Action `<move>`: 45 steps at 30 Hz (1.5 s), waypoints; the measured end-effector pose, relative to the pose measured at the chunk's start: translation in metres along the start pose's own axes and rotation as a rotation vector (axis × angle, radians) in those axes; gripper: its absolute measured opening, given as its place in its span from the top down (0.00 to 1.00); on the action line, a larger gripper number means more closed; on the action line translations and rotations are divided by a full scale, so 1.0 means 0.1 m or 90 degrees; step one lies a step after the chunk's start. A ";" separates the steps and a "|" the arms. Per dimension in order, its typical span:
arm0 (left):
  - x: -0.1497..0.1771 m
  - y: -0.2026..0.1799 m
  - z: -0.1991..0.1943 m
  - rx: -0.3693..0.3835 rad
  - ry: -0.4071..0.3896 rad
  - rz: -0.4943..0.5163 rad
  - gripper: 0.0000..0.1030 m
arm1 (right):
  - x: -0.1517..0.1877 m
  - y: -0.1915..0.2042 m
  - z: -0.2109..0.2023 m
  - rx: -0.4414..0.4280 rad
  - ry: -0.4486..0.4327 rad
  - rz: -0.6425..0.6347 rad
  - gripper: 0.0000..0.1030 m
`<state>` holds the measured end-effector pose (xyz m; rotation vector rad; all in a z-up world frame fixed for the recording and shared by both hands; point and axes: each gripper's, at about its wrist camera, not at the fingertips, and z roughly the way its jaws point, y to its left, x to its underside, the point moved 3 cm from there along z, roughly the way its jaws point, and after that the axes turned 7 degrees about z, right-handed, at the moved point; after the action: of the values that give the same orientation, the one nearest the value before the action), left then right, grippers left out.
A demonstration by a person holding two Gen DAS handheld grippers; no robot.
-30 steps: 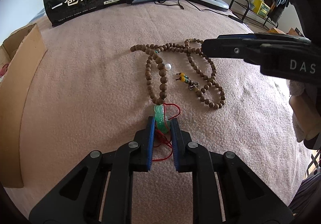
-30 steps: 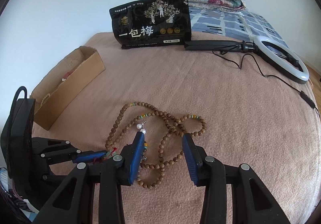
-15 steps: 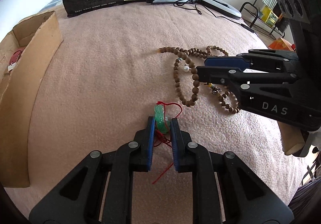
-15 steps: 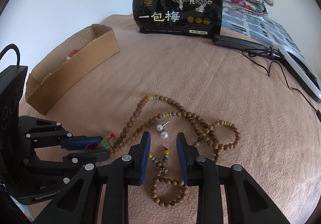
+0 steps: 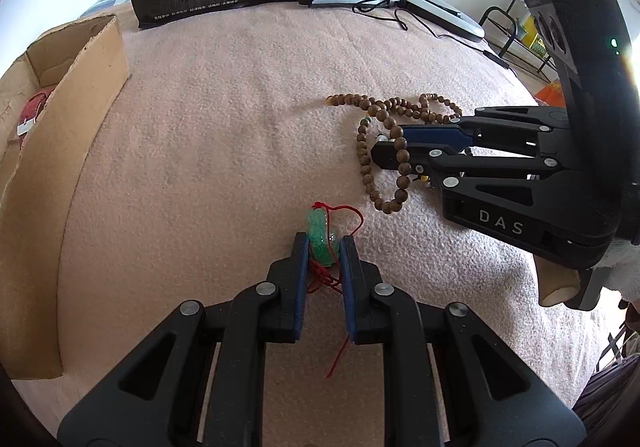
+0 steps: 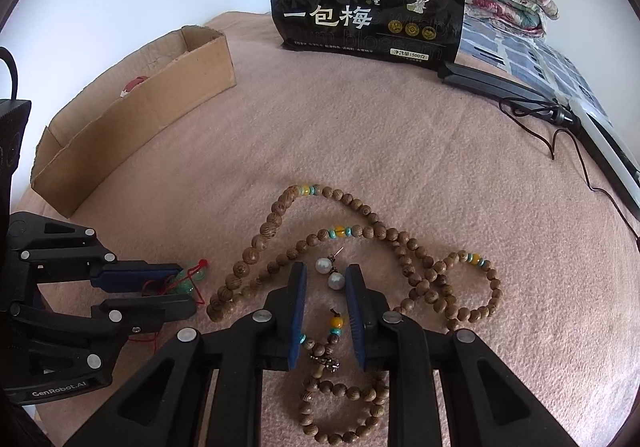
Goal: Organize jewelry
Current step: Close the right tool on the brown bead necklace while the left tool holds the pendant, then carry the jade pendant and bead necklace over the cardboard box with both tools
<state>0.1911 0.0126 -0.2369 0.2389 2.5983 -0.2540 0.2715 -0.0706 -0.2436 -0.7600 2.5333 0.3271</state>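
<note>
While your left gripper (image 5: 324, 247) pinches the green pendant (image 5: 320, 233) over the blanket (image 5: 220, 151), your right gripper (image 6: 326, 279), slightly parted, straddles the pearl earring (image 6: 331, 274); next, squeeze gently.

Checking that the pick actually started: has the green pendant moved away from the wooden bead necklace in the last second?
Yes. The green pendant, pinched in the left gripper, was touching the wooden bead necklace; now it lies apart from it, toward the cardboard box.
</note>
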 end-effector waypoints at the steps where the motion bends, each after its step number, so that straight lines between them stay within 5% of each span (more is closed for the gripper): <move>1: 0.00 0.00 0.00 0.000 0.000 0.000 0.85 | 0.00 0.00 0.00 0.001 0.001 -0.001 0.85; 5: 0.00 0.00 0.00 0.000 0.000 -0.001 0.85 | 0.03 -0.02 -0.03 -0.001 0.005 0.003 0.94; 22: 0.01 0.07 -0.13 -0.003 -0.011 -0.034 0.86 | 0.02 -0.09 -0.44 -0.007 -0.039 0.046 0.94; 45: -0.19 0.36 -0.96 -0.026 -0.137 -0.061 0.86 | -0.29 0.35 -1.07 -0.014 -0.128 0.071 0.94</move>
<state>0.1695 0.0664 -0.1500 0.0685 2.4017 -0.2449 0.2334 -0.0661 -0.1334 -0.5645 2.3900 0.4458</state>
